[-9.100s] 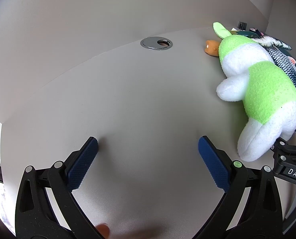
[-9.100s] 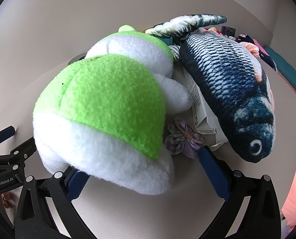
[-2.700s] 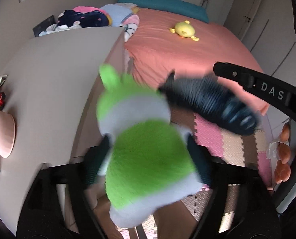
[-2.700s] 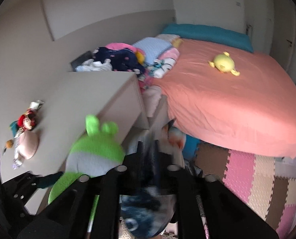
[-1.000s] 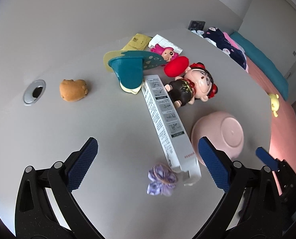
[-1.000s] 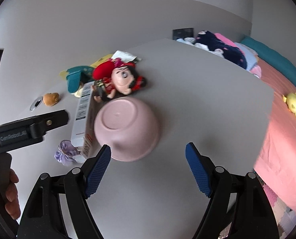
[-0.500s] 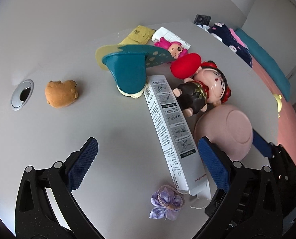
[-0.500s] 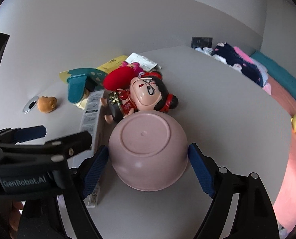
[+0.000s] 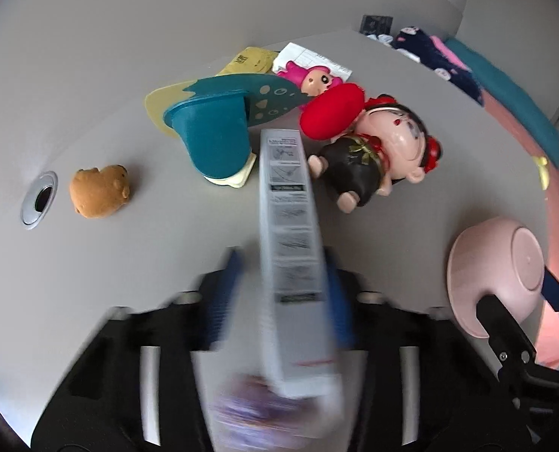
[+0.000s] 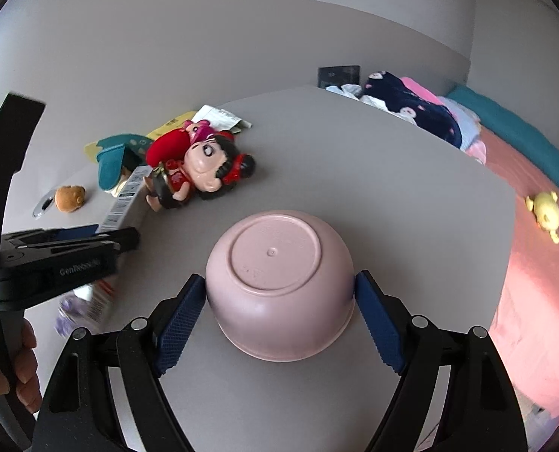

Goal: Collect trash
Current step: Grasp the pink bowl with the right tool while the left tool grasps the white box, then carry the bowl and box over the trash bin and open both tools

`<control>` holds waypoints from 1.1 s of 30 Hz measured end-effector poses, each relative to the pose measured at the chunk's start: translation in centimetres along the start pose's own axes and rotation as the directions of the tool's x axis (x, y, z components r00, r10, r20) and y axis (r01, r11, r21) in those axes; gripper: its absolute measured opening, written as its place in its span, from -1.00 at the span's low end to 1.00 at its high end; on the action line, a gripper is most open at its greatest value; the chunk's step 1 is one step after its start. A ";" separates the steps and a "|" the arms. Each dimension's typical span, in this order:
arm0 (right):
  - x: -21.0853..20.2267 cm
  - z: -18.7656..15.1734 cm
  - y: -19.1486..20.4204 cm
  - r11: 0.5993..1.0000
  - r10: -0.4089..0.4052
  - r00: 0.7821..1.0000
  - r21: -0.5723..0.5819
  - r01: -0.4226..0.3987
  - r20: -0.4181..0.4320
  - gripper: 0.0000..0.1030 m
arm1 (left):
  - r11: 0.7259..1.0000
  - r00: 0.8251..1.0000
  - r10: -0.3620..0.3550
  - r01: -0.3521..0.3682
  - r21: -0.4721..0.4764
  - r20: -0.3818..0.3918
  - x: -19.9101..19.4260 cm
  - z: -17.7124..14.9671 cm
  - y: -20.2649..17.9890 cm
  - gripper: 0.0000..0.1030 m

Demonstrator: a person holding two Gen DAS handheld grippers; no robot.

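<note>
Between your left gripper's [image 9: 283,293] blue pads sits the long white carton [image 9: 289,226], pinched near its close end, its far end pointing toward the teal toy [image 9: 213,139] and the doll [image 9: 377,158]. That view is blurred, so whether the carton has left the desk [image 9: 166,237] I cannot tell. A purple bow [image 9: 242,410] smears just below the grip.

Over on the right, your right gripper [image 10: 279,301] has both pads touching the sides of the upturned pink bowl [image 10: 279,282], which rests rim-down on the desk.

By my read, you're at the pick-up step: carton as trash, bowl perhaps as the catcher. Next you'll want a steady lift of the carton, clear of the doll and the small brown plush [image 9: 98,190] off to the far left.
</note>
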State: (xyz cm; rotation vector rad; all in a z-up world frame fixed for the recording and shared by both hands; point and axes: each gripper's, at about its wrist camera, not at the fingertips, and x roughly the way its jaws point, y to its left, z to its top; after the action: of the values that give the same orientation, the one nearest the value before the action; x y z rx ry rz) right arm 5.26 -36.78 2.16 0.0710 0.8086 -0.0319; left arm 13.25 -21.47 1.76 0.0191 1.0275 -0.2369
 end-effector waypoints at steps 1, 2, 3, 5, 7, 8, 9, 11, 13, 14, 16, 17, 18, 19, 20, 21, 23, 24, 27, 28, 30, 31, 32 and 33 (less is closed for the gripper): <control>-0.2 0.0 -0.2 1.000 0.005 1.000 0.009 -0.005 0.001 0.58 | 1.000 1.000 -0.020 0.020 -0.011 0.001 -0.1 -0.1 0.3 -0.44; -0.5 0.0 -0.4 1.000 0.013 1.000 0.024 -0.013 0.006 0.58 | 1.000 1.000 -0.028 0.028 -0.013 0.005 -0.2 -0.2 0.5 -0.45; -0.8 0.0 -0.6 0.999 0.022 1.000 0.032 -0.022 0.013 0.58 | 1.000 1.000 -0.022 0.022 -0.012 0.014 -0.5 -0.3 0.6 -0.45; -1.5 0.1 -1.0 0.998 0.035 0.999 0.050 -0.036 0.027 0.58 | 1.000 0.999 -0.019 0.020 -0.010 0.035 -1.4 -0.5 0.7 -0.46; -2.0 0.2 -1.4 0.997 0.050 0.998 0.057 -0.052 0.033 0.58 | 1.000 0.998 -0.022 0.022 -0.001 0.061 -2.8 -0.7 0.5 -0.46; -2.3 0.2 -1.5 0.996 0.057 0.998 0.060 -0.059 0.039 0.57 | 1.000 0.997 -0.021 0.021 0.004 0.071 -3.4 -0.8 0.4 -0.46; -2.6 0.2 -1.7 0.996 0.057 0.997 0.064 -0.060 0.043 0.57 | 1.000 0.997 -0.021 0.020 0.009 0.081 -4.2 -0.8 0.3 -0.46; -3.3 0.3 -2.1 0.994 0.068 0.996 0.081 -0.072 0.054 0.57 | 1.000 0.995 -0.023 0.021 0.019 0.095 -5.4 -0.9 -0.1 -0.46; -4.3 0.2 -2.6 0.991 0.080 0.994 0.103 -0.087 0.073 0.57 | 0.999 0.993 -0.026 0.023 0.031 0.111 -6.8 -0.8 -0.8 -0.46; -4.9 0.3 -2.9 0.990 0.080 0.993 0.111 -0.089 0.084 0.57 | 0.999 0.993 -0.027 0.023 0.037 0.117 -7.3 -0.9 -1.2 -0.46; -6.2 0.2 -3.7 0.987 0.083 0.991 0.128 -0.097 0.108 0.57 | 0.998 0.991 -0.030 0.022 0.059 0.129 -8.4 -1.2 -2.2 -0.46; -6.8 0.2 -4.1 0.986 0.082 0.990 0.133 -0.098 0.118 0.57 | 0.997 0.991 -0.030 0.021 0.069 0.132 -8.8 -1.3 -2.7 -0.46; -7.5 0.2 -4.6 0.986 0.080 0.988 0.138 -0.097 0.129 0.57 | 0.997 0.990 -0.034 0.024 0.077 0.135 -9.2 -1.4 -3.4 -0.46; -8.1 0.1 -5.0 0.986 0.075 0.988 0.141 -0.094 0.136 0.57 | 0.996 0.989 -0.043 0.032 0.084 0.139 -9.6 -1.6 -4.1 -0.46; -8.7 0.0 -5.4 0.986 0.069 0.987 0.143 -0.090 0.144 0.57 | 0.995 0.989 -0.051 0.038 0.090 0.141 -10.0 -1.8 -4.6 -0.46; -9.4 -0.2 -5.9 0.986 0.062 0.987 0.145 -0.085 0.151 0.57 | 0.994 0.988 -0.057 0.043 0.099 0.142 -10.2 -1.9 -5.4 -0.46; -10.6 -0.6 -7.2 0.985 0.045 0.985 0.157 -0.071 0.166 0.57 | 0.991 0.987 -0.070 0.052 0.126 0.143 -10.5 -2.3 -7.1 -0.46; -11.2 -0.9 -7.7 0.984 0.038 0.985 0.163 -0.066 0.170 0.57 | 0.989 0.987 -0.077 0.057 0.137 0.142 -10.6 -2.4 -7.9 -0.46; -12.7 -1.8 -9.9 0.981 0.009 0.984 0.189 -0.044 0.179 0.57 | 0.981 0.986 -0.105 0.081 0.176 0.132 -11.0 -3.2 -10.6 -0.46; -13.0 -2.2 -10.5 0.980 0.001 0.984 0.197 -0.038 0.180 0.57 | 0.977 0.985 -0.117 0.091 0.193 0.126 -11.0 -3.5 -11.8 -0.46; -13.9 -3.0 -12.3 0.975 -0.025 0.983 0.223 -0.016 0.182 0.57 | 0.968 0.984 -0.135 0.106 0.228 0.117 -11.0 -4.2 -14.0 -0.46; -14.2 -3.2 -13.0 0.972 -0.037 0.983 0.233 -0.007 0.182 0.57 | 0.962 0.983 -0.144 0.114 0.246 0.110 -11.0 -4.6 -15.1 -0.46; -14.5 -3.6 -13.8 0.969 -0.053 0.982 0.247 0.007 0.181 0.57 | 0.957 0.983 -0.154 0.122 0.262 0.103 -10.9 -4.9 -16.1 -0.46; -15.0 -4.1 -15.0 0.965 -0.069 0.981 0.263 0.020 0.181 0.57 | 0.952 0.982 -0.164 0.132 0.277 0.095 -10.9 -5.3 -17.2 -0.46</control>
State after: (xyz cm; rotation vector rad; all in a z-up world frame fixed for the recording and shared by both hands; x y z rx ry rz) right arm -8.85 -51.40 9.44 0.2947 0.6123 -0.1858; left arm -0.09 -35.51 9.89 0.1742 0.8742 -0.5092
